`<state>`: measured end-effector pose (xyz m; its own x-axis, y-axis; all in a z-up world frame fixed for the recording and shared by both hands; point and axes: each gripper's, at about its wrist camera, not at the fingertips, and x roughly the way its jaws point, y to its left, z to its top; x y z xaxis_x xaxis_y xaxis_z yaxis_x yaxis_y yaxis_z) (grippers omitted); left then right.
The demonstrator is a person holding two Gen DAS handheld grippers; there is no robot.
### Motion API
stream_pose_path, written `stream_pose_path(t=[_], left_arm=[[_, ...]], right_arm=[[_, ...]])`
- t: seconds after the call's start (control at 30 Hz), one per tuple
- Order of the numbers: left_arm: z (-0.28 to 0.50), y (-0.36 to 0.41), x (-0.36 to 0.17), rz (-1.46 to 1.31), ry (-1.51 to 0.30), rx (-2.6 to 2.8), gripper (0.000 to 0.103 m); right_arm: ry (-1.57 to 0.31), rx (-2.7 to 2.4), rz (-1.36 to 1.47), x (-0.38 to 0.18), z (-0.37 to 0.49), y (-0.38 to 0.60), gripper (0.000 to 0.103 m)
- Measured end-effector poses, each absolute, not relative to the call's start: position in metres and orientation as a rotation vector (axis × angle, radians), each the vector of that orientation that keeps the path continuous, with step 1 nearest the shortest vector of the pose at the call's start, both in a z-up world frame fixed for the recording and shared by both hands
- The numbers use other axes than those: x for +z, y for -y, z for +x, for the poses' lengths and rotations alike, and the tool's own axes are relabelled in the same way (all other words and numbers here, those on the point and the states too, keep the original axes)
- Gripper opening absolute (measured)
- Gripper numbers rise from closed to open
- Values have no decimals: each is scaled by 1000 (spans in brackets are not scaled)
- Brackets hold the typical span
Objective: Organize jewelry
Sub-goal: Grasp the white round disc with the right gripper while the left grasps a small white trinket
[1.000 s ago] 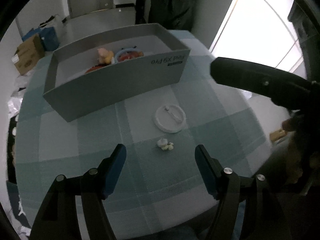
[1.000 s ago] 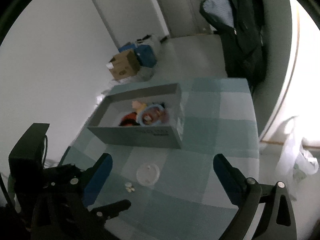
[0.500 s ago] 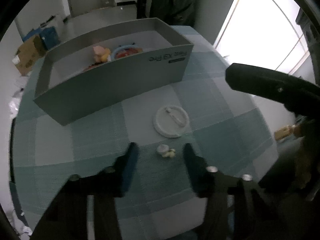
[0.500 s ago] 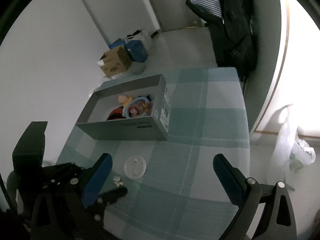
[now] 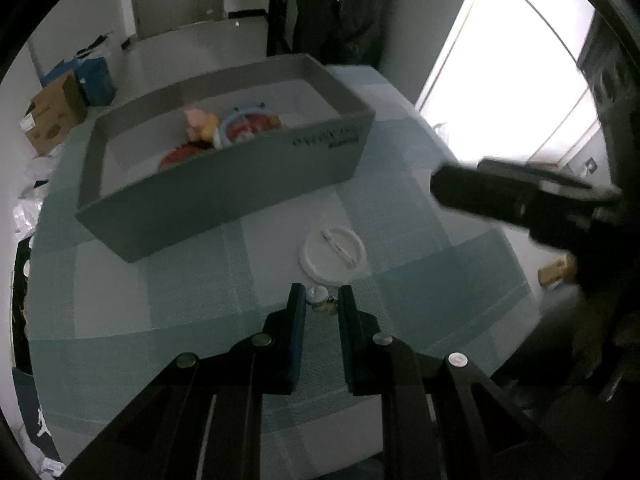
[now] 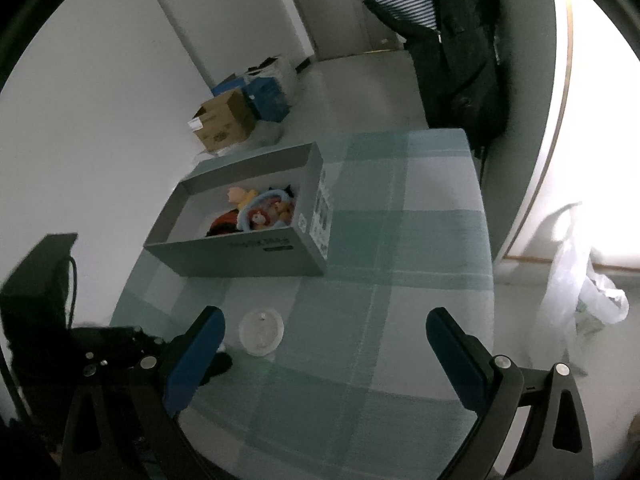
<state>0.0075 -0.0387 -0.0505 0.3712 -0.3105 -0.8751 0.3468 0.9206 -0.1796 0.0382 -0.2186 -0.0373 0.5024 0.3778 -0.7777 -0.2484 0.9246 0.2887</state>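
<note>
A small white and yellowish piece of jewelry (image 5: pixel 320 300) lies on the checked tablecloth. My left gripper (image 5: pixel 321 298) has its fingers close on either side of it, nearly shut around it. Just beyond lies a round white dish (image 5: pixel 333 255) with a small white piece on it; it also shows in the right wrist view (image 6: pixel 261 332). My right gripper (image 6: pixel 324 328) is wide open and empty, held high above the table. The left gripper's body (image 6: pixel 116 348) shows low at the left of that view.
A grey cardboard box (image 5: pixel 224 184) holding soft toys stands behind the dish, also in the right wrist view (image 6: pixel 248 258). The table edge (image 6: pixel 486 240) runs on the right. Cardboard boxes (image 6: pixel 224 124) and a coat (image 6: pixel 460 60) are on the floor side.
My left gripper moved forward and down to the small jewelry piece and its fingers closed from wide open to a narrow gap around it. The right gripper rose a little.
</note>
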Motion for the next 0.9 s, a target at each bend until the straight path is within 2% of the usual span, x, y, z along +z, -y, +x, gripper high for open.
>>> stream_pose_path(t=[0.17,0.5,0.73,0.9], left_arm=[[6,13,-30,-43,-1069,-389,11],[13,-40,2,-193,-976,-336,11],[32,-40,-6,-277,-966,-323,11],[34,-49,-5,-300,-963,-320,11]], right_arm=[[-994,408,199,-42,39,220,102],[-1041,472,115,-59,40,182,99],[-1038,475,-9,-69,40,156,87],[-1046,474,-89,-78,38,141,72]])
